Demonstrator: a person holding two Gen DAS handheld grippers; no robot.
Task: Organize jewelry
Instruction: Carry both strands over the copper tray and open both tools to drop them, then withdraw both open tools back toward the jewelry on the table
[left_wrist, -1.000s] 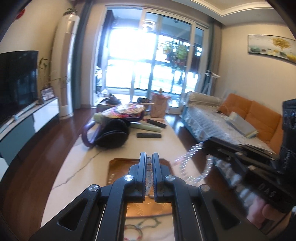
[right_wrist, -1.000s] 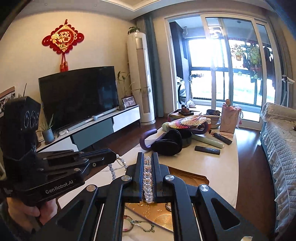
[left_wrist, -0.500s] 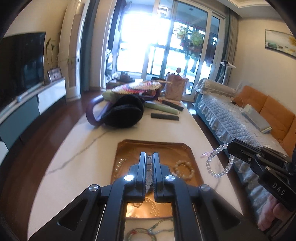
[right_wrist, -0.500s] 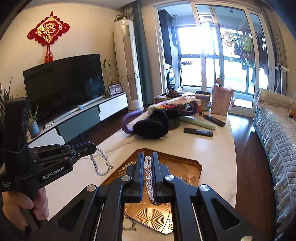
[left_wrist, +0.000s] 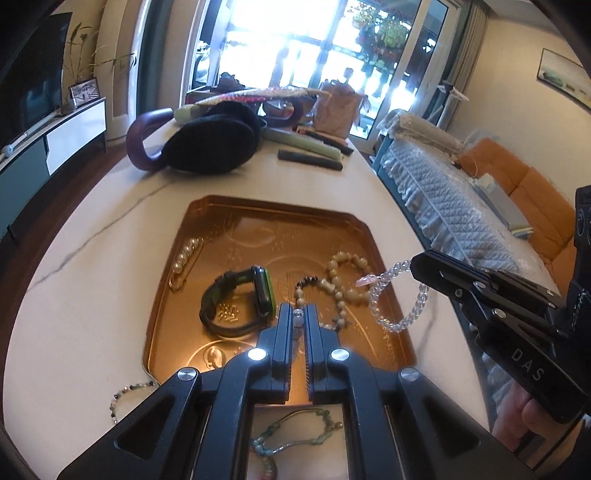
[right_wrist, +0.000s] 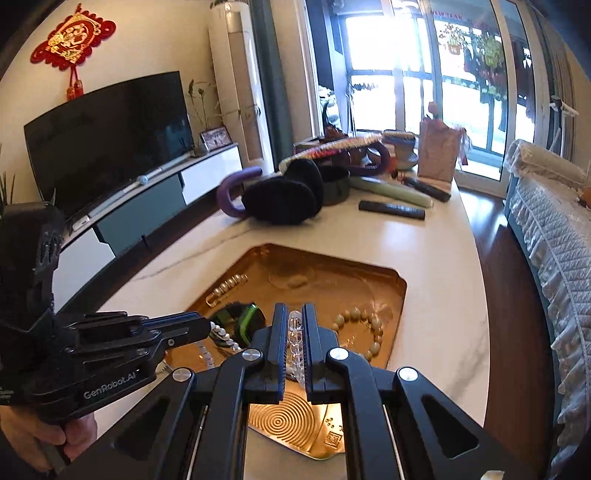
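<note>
We hold both grippers over the copper tray (left_wrist: 173, 258). Our left gripper (left_wrist: 297, 317) is clamped on a pale bead strand (right_wrist: 221, 334), and our right gripper (right_wrist: 294, 325) is clamped on a clear bead bracelet (left_wrist: 406, 317) hanging above the tray's right edge. Inside the tray lie a green watch (left_wrist: 258, 291) and a cream bead bracelet (left_wrist: 345, 275).

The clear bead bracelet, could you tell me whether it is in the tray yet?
Not yet: the clear bead bracelet hangs from the right gripper above the tray.
</note>
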